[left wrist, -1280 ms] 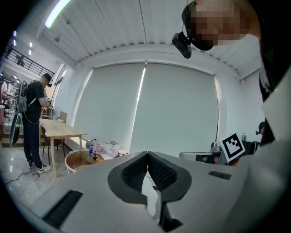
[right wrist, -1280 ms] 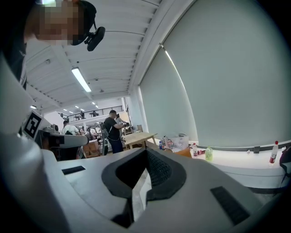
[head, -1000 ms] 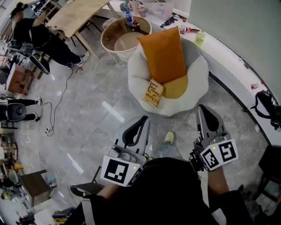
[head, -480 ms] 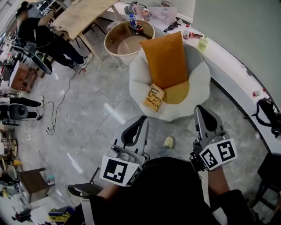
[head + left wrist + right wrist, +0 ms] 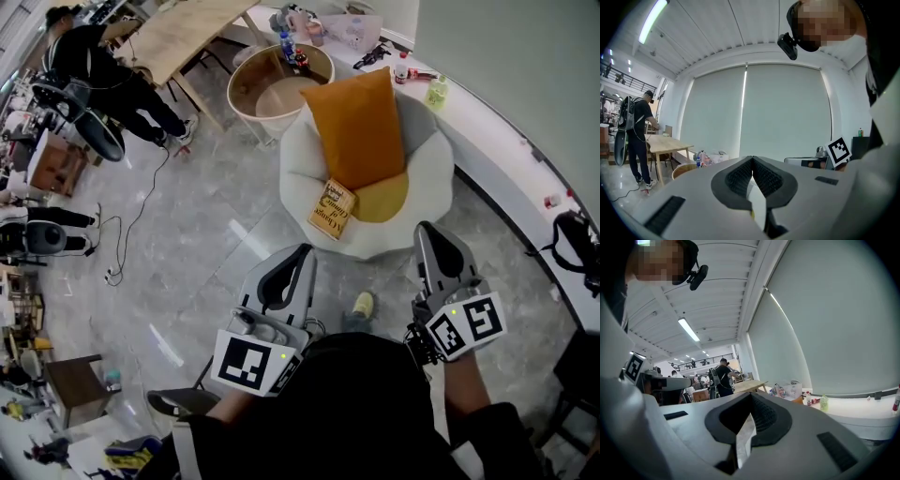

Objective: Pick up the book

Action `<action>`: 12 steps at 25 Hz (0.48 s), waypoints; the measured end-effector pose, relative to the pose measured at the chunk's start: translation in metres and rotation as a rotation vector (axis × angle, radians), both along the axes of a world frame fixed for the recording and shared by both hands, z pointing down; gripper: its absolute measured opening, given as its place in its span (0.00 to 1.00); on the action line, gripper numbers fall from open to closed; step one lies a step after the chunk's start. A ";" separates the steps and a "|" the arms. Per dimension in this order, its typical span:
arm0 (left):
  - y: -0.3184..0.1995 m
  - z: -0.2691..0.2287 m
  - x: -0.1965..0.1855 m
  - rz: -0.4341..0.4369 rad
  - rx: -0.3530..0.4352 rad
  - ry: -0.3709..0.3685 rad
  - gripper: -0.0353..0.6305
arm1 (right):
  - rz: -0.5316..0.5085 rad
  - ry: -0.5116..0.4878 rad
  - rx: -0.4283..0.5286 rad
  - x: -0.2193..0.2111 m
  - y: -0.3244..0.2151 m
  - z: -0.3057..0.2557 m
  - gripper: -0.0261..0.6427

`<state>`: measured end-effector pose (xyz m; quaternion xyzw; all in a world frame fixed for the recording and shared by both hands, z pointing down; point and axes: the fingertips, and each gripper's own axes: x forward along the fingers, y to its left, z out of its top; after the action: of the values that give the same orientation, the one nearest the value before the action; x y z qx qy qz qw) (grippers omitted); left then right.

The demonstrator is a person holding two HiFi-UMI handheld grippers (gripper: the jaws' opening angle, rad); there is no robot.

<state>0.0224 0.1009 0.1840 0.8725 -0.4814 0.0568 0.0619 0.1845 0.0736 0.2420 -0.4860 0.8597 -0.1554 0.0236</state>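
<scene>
A yellow book (image 5: 333, 209) lies on the front of a white round armchair (image 5: 422, 178), leaning against an orange cushion (image 5: 354, 122) with a yellow cushion (image 5: 384, 197) beside it. In the head view my left gripper (image 5: 298, 255) points toward the chair from below, well short of the book. My right gripper (image 5: 431, 232) reaches near the chair's front right edge. Both are shut and hold nothing: the left jaws (image 5: 752, 158) and the right jaws (image 5: 751, 394) meet at their tips. The book does not show in either gripper view.
A round wooden tub (image 5: 279, 89) stands behind the chair, with a wooden table (image 5: 187, 28) beyond it. A white curved counter (image 5: 487, 122) with bottles runs along the right. A person (image 5: 103, 66) stands at the far left; a cable (image 5: 131, 225) trails on the floor.
The chair and book have drifted slightly lower and nearer in the head view. Both grippers keep the same place in the picture and stay shut.
</scene>
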 end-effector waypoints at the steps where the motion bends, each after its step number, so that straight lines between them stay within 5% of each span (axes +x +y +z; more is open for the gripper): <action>1: 0.000 -0.001 -0.001 -0.003 0.001 -0.002 0.07 | -0.001 -0.001 0.001 -0.001 0.000 0.000 0.06; 12: 0.002 -0.006 0.000 -0.008 0.016 0.001 0.07 | 0.017 -0.017 0.020 0.007 0.000 -0.006 0.06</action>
<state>0.0226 0.1031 0.1783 0.8710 -0.4853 0.0523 0.0554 0.1913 0.0731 0.2355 -0.4916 0.8569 -0.1507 0.0370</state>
